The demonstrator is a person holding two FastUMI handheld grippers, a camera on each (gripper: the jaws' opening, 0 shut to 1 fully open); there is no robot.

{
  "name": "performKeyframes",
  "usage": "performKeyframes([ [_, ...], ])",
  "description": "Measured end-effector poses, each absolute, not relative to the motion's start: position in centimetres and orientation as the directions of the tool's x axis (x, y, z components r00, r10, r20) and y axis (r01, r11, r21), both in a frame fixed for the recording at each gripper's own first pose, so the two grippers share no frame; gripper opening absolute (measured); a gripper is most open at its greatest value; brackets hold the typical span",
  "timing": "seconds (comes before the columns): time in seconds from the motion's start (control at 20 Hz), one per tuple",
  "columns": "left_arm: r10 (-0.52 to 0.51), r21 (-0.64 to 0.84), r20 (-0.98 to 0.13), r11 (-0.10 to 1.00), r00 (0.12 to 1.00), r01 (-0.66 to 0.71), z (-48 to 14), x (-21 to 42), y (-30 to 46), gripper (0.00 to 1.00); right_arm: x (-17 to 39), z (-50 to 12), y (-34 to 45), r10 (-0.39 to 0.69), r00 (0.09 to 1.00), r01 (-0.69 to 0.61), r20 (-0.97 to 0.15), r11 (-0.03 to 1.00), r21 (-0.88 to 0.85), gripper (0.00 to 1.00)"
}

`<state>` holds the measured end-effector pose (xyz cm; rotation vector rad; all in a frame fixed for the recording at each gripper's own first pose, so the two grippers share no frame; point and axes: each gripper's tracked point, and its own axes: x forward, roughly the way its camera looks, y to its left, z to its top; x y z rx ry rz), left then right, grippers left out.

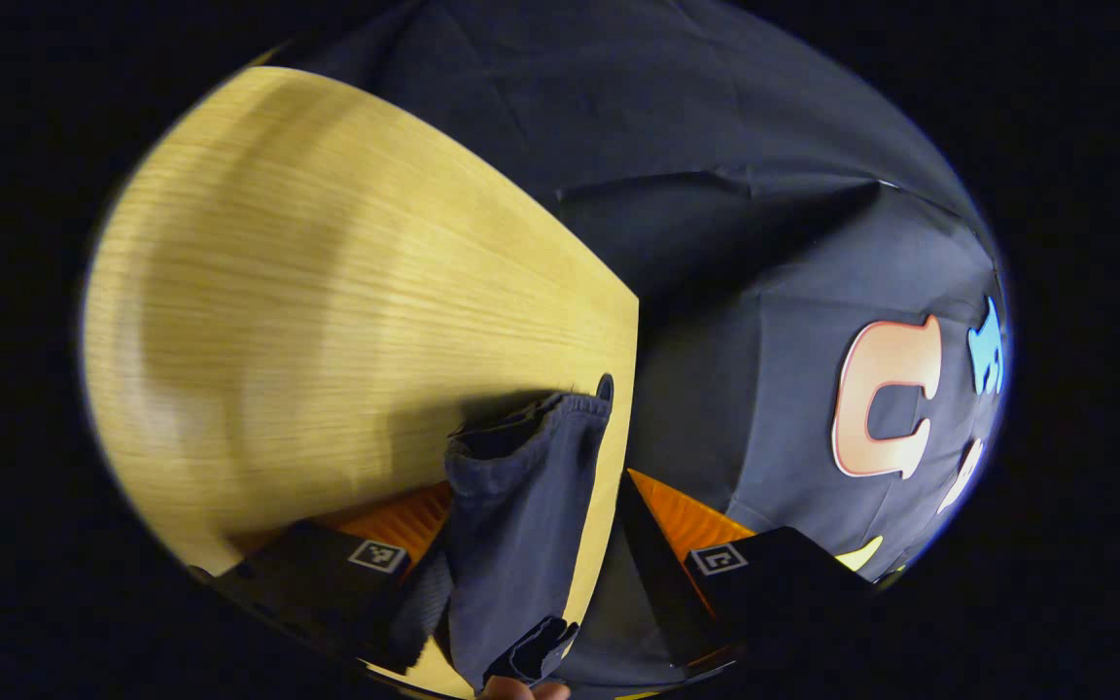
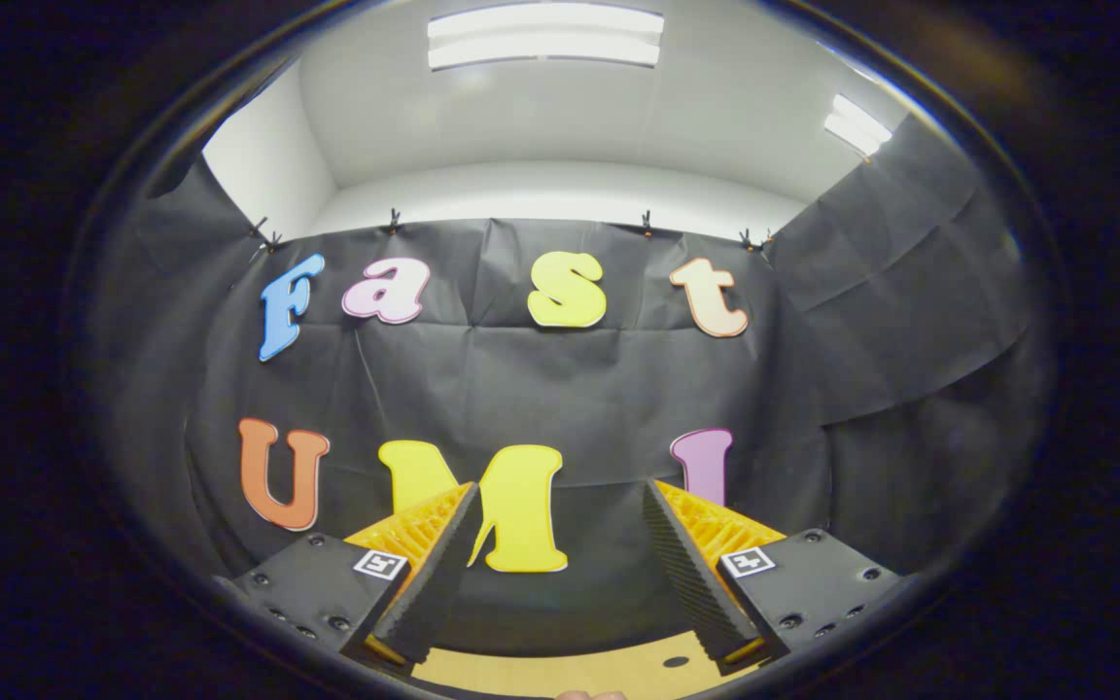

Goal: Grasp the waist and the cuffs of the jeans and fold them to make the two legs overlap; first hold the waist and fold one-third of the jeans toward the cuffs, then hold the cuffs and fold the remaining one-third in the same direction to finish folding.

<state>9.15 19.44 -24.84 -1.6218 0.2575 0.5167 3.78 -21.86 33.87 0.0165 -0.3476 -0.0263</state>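
In the left gripper view the left gripper (image 1: 536,544) has its jaws spread wide; a dark blue fold of the jeans (image 1: 521,525) hangs between them at lower centre, over the wooden table (image 1: 327,292) edge — whether either finger presses it, I cannot tell. The right gripper (image 2: 560,564) — jaws wide apart, holding nothing — faces the booth wall, table at the bottom.

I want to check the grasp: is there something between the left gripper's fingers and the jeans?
Nothing visible. In the left gripper view the jeans already hang between the open left gripper; the fabric lies against one finger, above the wooden table.
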Motion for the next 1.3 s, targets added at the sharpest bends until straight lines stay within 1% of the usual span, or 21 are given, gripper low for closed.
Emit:
performKeyframes([
  [0.05,0.125,-0.883,-0.464,-0.145,0.877,-0.447,-24.9,9.4,19.6,0.76,3.7,34.4,-21.6,-0.025,0.936,0.029,0.350,1.000,-0.004,0.98],
  [0.1,0.114,-0.886,-0.453,-0.172,0.884,-0.431,-25.0,9.8,19.7,0.82,3.5,34.8,-21.7,-0.024,0.932,0.037,0.362,0.999,-0.028,0.98],
  [0.15,0.098,-0.879,-0.458,-0.197,0.884,-0.434,-25.6,9.9,19.6,0.77,3.4,35.1,-22.0,-0.027,0.928,0.050,0.372,0.997,-0.052,0.99],
  [0.2,0.079,-0.858,-0.486,-0.231,0.870,-0.458,-26.6,9.7,19.5,0.60,3.3,35.1,-22.1,-0.030,0.928,0.061,0.372,0.996,-0.070,0.99],
  [0.25,0.073,-0.854,-0.492,-0.237,0.868,-0.464,-26.6,9.0,20.4,0.43,3.3,34.7,-22.5,-0.037,0.932,0.070,0.361,0.994,-0.079,0.99],
  [0.3,0.061,-0.851,-0.497,-0.229,0.866,-0.472,-26.7,9.6,19.4,0.26,3.2,34.4,-23.0,-0.045,0.937,0.075,0.347,0.995,-0.073,0.98],
  [0.35,0.058,-0.850,-0.505,-0.208,0.861,-0.484,-26.7,9.3,19.1,0.22,3.1,34.2,-23.8,-0.054,0.941,0.078,0.335,0.995,-0.058,0.99],
  [0.4,0.061,-0.851,-0.512,-0.171,0.857,-0.496,-26.3,9.4,19.1,0.19,2.9,34.2,-24.2,-0.061,0.942,0.079,0.331,0.996,-0.043,0.98],
  [0.5,0.077,-0.864,-0.504,-0.063,0.860,-0.500,-24.4,9.6,18.7,0.18,2.8,34.5,-24.9,-0.073,0.939,0.089,0.335,0.995,-0.032,0.98],
  [0.6,0.087,-0.869,-0.483,0.072,0.871,-0.489,-22.1,10.0,18.3,0.18,2.8,34.2,-25.8,-0.087,0.940,0.103,0.329,0.994,-0.031,0.98],
  [0.7,0.079,-0.869,-0.460,0.165,0.884,-0.467,-19.5,11.1,17.6,0.17,2.6,33.5,-26.5,-0.094,0.948,0.103,0.303,0.995,-0.014,0.98],
  [0.9,0.074,-0.863,-0.418,0.278,0.905,-0.421,-15.4,12.5,15.6,0.17,2.0,32.5,-28.8,-0.119,0.954,0.127,0.275,0.992,-0.013,0.98],
  [1.1,0.073,-0.861,-0.358,0.359,0.931,-0.360,-11.3,13.6,12.4,0.17,1.5,30.5,-31.2,-0.140,0.968,0.143,0.210,0.990,-0.001,0.99],
  [1.15,0.065,-0.858,-0.340,0.388,0.938,-0.337,-10.1,13.8,11.1,0.17,1.4,30.1,-31.8,-0.145,0.970,0.149,0.196,0.989,-0.003,0.98],
  [1.3,0.009,-0.849,-0.291,0.459,0.957,-0.262,-6.8,14.6,6.5,0.17,1.0,29.0,-33.3,-0.157,0.974,0.165,0.166,0.986,-0.031,0.99],
])
